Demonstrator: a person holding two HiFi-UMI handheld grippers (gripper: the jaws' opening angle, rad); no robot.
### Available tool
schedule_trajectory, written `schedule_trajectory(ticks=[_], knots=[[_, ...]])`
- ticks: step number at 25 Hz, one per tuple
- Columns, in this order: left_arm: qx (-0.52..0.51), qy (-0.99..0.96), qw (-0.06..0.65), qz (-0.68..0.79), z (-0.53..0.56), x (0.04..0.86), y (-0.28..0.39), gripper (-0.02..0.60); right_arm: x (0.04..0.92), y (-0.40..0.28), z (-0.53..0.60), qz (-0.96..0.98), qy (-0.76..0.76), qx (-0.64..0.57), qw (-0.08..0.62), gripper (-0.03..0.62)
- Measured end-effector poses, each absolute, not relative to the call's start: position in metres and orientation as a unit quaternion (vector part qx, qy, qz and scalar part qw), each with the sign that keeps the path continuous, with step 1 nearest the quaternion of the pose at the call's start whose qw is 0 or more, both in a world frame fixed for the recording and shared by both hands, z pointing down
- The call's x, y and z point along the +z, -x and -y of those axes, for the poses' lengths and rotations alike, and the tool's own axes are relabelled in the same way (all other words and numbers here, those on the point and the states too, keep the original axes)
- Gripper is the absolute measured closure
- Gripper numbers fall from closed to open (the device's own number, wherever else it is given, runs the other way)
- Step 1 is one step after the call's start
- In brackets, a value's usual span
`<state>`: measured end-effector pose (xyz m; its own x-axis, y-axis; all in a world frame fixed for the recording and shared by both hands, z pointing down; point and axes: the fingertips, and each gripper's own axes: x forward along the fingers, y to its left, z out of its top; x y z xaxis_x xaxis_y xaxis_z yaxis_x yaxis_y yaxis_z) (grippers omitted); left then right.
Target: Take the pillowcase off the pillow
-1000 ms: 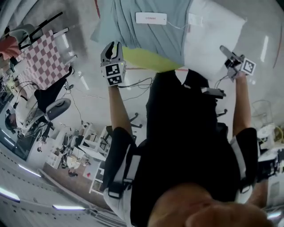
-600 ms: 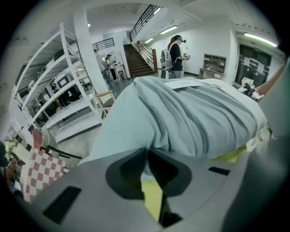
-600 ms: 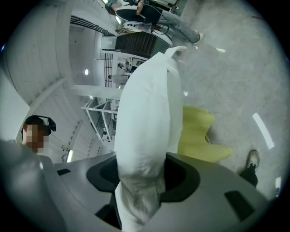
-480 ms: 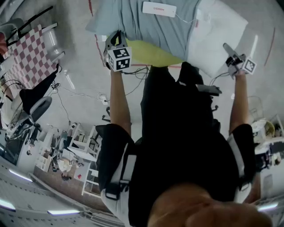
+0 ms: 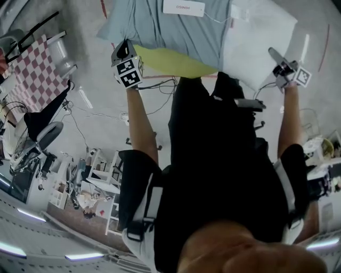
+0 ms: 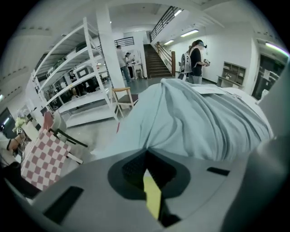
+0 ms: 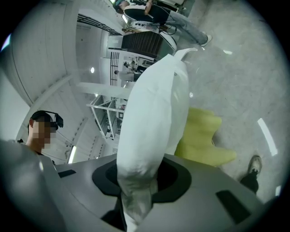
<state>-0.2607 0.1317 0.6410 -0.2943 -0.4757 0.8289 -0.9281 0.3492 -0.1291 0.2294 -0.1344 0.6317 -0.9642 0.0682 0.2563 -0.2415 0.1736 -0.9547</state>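
Way down below, a wide grey floor (image 5: 101, 106), with a red and white checked cloth (image 5: 37, 69) off at the left edge. Far off in the left gripper view, tall white shelves (image 6: 77, 81). Nearer, a black top (image 5: 213, 160) and two bare arms reaching out. Held up off the floor between those arms, a big soft pillow (image 5: 261, 37), white and puffy. Tucked partly inside a pale blue pillowcase (image 5: 170, 32): covered on the left part, bare at the right end, poking out of the open mouth. Peeking from under the pillowcase's lower edge, a soft yellow-green thing (image 5: 170, 61); hard to tell whether inside the case or only beneath it. At the case's lower left edge, the left gripper (image 5: 122, 48), fingers pressed tight together and pinching the blue cloth, with folds running away from the pinch and a thin yellow sliver showing in the gap lower down. At the white end, the right gripper (image 5: 274, 56), jaws just now closing, squeezing a bunched corner of the pillow between the fingers. On top of the blue case, a small white label (image 5: 183, 7) with one line of grey writing, too small and turned about to read
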Motion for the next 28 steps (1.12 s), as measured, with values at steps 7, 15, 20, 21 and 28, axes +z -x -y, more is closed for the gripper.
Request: schedule_trajectory(ticks=[7,15,20,21,28], knots=[[0.28,-0.439,0.365,0.772,-0.14,0.633,0.299,0.586,0.631,-0.245,0.133,0.761,-0.061,0.632,0.137,0.502],[0.246,-0.41,0.362,0.8,-0.147,0.614,0.341,0.586,0.578,-0.239,0.118,0.748,-0.042,0.652,0.117,0.517],[0.229,-0.394,0.418,0.786,-0.157,0.653,0.347,0.586,0.597,-0.248,0.1,0.716,-0.04,0.689,0.103,0.517],[0.23,-0.393,0.415,0.788,-0.156,0.653,0.348,0.586,0.599,-0.249,0.1,0.718,-0.041,0.687,0.104,0.519],[0.207,-0.38,0.371,0.821,-0.152,0.61,0.385,0.586,0.573,-0.256,0.121,0.759,-0.035,0.64,0.112,0.53]])
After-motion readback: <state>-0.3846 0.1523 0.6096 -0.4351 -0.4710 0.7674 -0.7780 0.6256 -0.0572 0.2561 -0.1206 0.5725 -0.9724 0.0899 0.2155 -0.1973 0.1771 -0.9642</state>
